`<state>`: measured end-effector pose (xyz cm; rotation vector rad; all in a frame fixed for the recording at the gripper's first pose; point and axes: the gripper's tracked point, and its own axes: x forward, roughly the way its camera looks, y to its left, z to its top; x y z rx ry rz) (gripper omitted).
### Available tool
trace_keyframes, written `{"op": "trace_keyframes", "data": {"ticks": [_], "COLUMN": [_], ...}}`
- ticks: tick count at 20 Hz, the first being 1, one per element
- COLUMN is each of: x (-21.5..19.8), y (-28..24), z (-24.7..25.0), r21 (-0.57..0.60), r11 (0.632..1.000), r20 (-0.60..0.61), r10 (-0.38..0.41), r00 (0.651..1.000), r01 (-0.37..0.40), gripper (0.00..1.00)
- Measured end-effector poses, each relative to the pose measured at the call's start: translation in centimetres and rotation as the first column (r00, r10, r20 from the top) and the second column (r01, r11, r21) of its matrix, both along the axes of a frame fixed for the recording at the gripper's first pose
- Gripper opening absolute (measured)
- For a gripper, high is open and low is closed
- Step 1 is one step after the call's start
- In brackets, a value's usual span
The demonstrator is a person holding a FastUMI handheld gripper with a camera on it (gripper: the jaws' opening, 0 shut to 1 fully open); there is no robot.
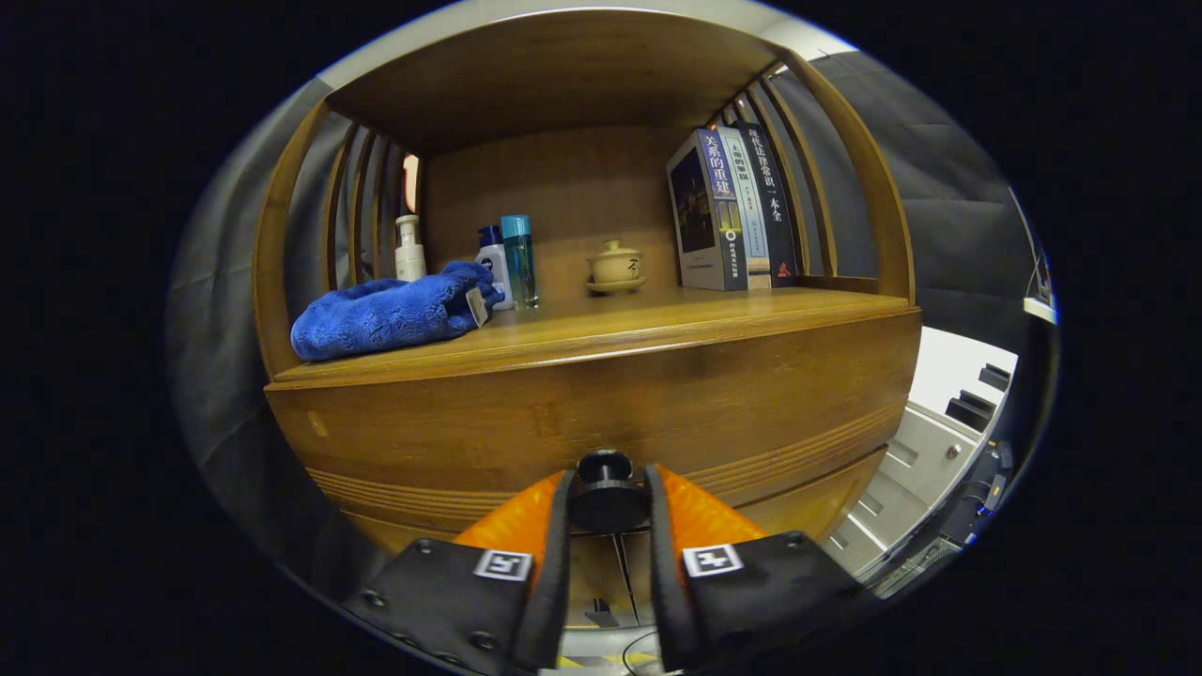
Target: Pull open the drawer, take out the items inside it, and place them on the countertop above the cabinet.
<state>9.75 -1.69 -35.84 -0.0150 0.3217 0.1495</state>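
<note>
Gripper [608, 502] closed on the drawer knob [607, 490], one finger pressing each side. Drawer front [601, 413] sits flush with the cabinet, not pulled out; contents hidden. On the bench [657, 324] above: blue towel [390, 314] at left, bottles [507, 258] just behind it, lidded cup [615, 266] mid-back, books [732, 211] upright at right.

The fingers [607, 507] covered both sides of the drawer knob [606, 467], so true contact was unclear. The blue towel [385, 314] hid the bases of the bottles [507, 258]. The drawer's [601, 413] inside was unseen.
</note>
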Motion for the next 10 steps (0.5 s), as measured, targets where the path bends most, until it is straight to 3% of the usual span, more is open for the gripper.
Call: {"op": "trace_keyframes", "data": {"ticks": [3,10], "x": [-0.5,-3.9], "y": [0.0,-0.9], "z": [0.0,0.5], "r21": [-0.028,-0.021], "r11": [0.999,1.0], "r20": [-0.003,-0.023], "r10": [-0.028,-0.02], "r00": [1.0,1.0], "r01": [0.028,0.02], "gripper": [0.33,0.33]}}
